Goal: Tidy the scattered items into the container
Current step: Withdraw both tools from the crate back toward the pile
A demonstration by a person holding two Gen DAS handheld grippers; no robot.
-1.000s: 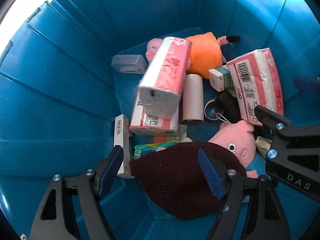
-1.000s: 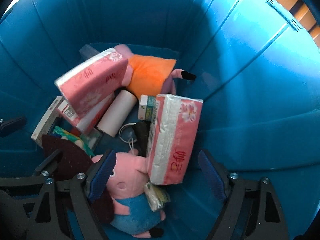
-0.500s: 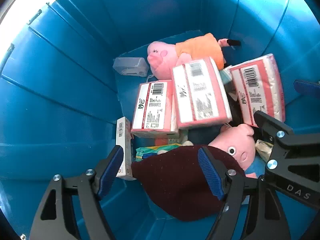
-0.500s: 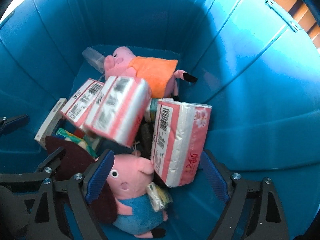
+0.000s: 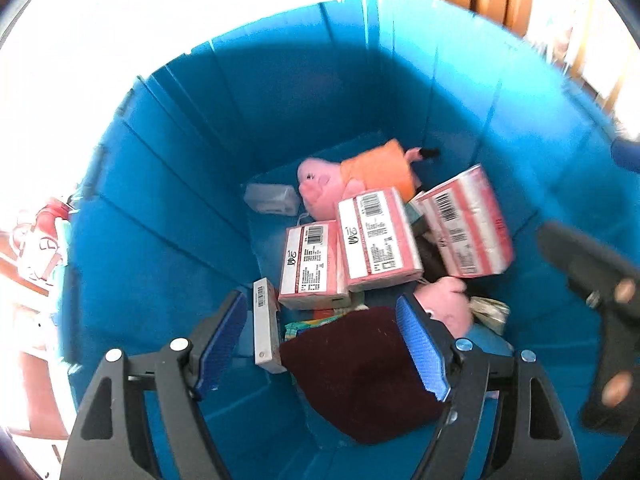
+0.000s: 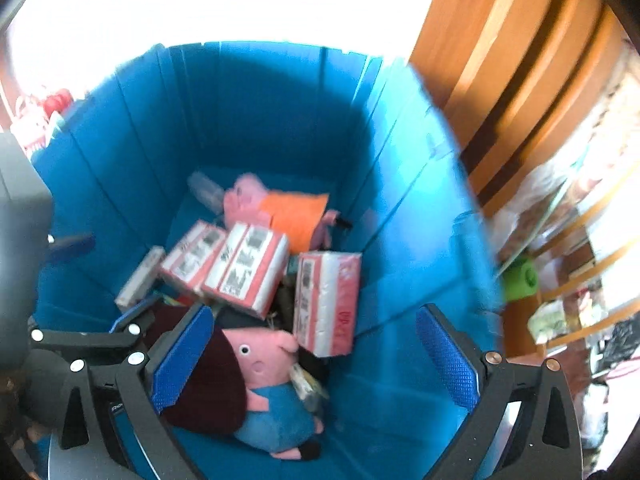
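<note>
Both grippers hang above the blue bin (image 5: 168,216), nothing held. The left gripper (image 5: 320,344) has its fingers spread; the right gripper (image 6: 316,360) is opening its fingers wide. The tissue packs (image 5: 376,240) lie on the bin's floor, far below both, long axes pointing toward its far wall.

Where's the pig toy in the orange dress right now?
The pig toy in the orange dress lies at the far end of the blue bin, beside a small grey box and behind the pink tissue packs.

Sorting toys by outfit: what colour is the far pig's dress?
Orange; clearest in the left wrist view.
</note>
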